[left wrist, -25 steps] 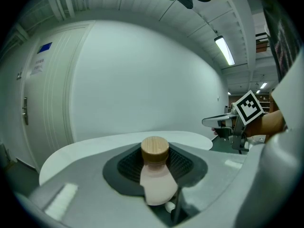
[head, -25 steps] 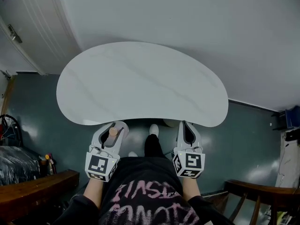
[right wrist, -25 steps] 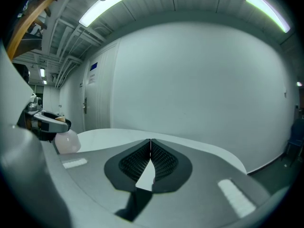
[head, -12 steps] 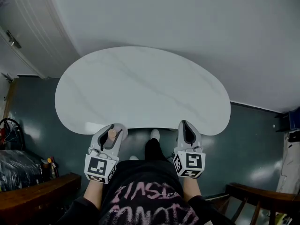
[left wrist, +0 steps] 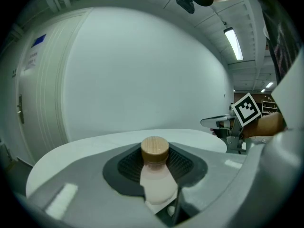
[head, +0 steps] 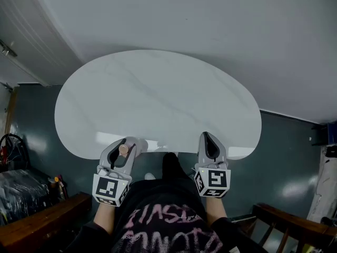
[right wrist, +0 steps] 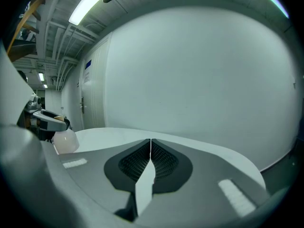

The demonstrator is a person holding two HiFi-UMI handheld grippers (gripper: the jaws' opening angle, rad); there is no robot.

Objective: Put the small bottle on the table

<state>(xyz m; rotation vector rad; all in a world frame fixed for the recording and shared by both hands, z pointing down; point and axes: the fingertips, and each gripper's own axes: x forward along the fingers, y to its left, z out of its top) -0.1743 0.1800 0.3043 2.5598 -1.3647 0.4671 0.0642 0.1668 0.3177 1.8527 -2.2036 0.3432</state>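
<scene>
While the left tool (head: 130, 143) clamps the small bottle (left wrist: 156, 175) at table (head: 158, 94) edge, the right tool (head: 206, 137) sits closed.

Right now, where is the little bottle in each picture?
Head view: small bottle at lower left, held in the left gripper.
Left gripper view: bottom centre, between the jaws.
Right gripper view: far left edge, pale and small.
Shared landmark: the white table, in all three views.
</scene>
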